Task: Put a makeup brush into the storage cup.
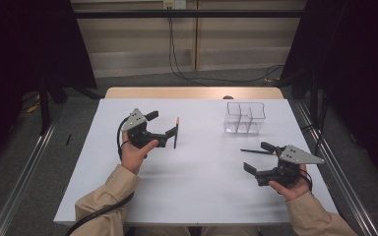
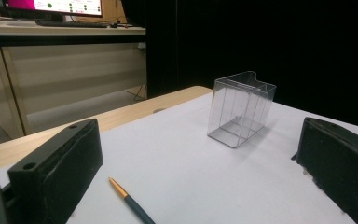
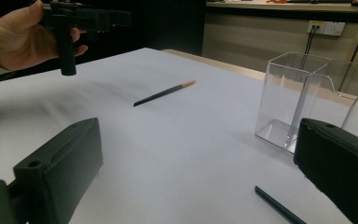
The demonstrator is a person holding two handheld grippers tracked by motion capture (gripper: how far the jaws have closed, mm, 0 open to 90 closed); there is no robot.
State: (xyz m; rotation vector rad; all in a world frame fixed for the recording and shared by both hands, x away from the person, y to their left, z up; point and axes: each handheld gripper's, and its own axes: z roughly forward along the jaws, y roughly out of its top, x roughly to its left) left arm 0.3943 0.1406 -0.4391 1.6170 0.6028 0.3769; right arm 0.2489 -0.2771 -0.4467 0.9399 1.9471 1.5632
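A dark pencil with an orange tip (image 1: 176, 132) lies on the white table (image 1: 202, 187) left of centre. My left gripper (image 1: 161, 124) hovers open just left of it, and the pencil (image 2: 130, 203) shows low between its spread jaws in the left gripper view. A second dark pencil (image 1: 257, 151) lies near the right side, close to the far jaw of my open right gripper (image 1: 258, 157). That pencil's end (image 3: 279, 207) shows low in the right gripper view. A clear divided box (image 1: 245, 118) stands upright at the back right, with nothing in it.
The table's wooden far edge (image 1: 192, 92) lies behind the box. Metal rails (image 1: 29, 167) run along both sides of the table, and cables (image 1: 216, 78) trail on the floor beyond. In the right gripper view the other hand (image 3: 14, 42) holds its gripper at upper left.
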